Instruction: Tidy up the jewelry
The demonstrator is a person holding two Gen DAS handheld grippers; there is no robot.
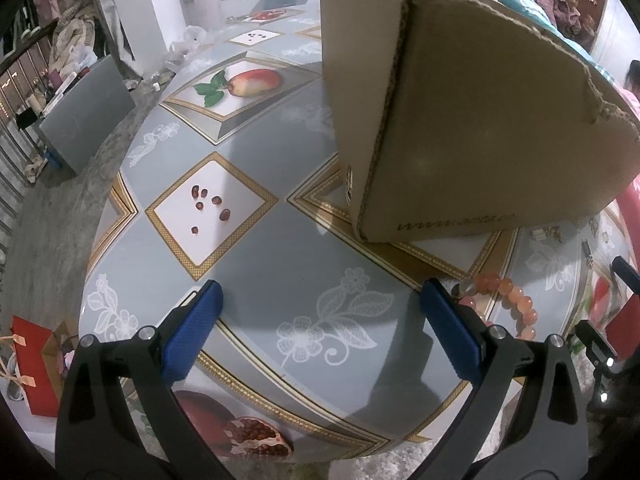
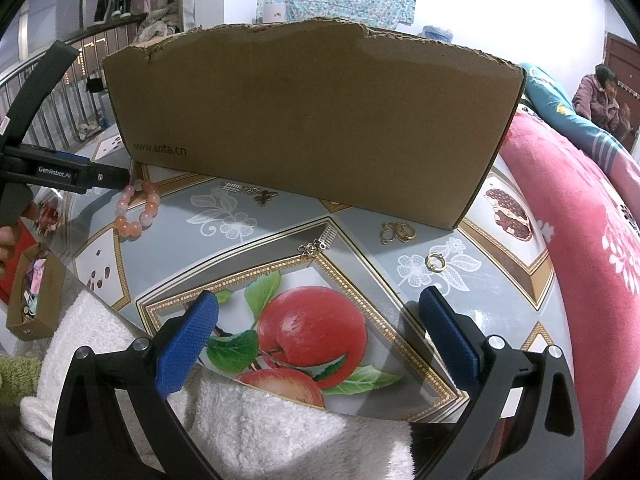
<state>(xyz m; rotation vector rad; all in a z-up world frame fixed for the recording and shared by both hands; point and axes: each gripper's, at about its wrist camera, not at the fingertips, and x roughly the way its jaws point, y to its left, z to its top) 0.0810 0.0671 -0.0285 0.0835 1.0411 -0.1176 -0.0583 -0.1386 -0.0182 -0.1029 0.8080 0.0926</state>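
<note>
Left gripper (image 1: 320, 328) and right gripper (image 2: 318, 336) wide apart, empty, bead bracelet (image 1: 516, 300) beside left, gold ring (image 2: 433, 261) only in right view.

We are seeing a brown box (image 2: 312, 120), pink and orange beads (image 2: 138, 210), and a blue-grey tablecloth (image 2: 360, 280) showing red apples.

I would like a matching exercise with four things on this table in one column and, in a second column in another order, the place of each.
Things:
1. bead bracelet
2. gold ring
3. butterfly charm
4. cardboard box

Places:
A. on a white printed flower, at the right of the right wrist view
B. at the back of the table, behind all the jewelry
C. beside the left gripper, on the left
D. just in front of the box, near its left half

Pairs: 1-C, 2-A, 3-D, 4-B
</note>
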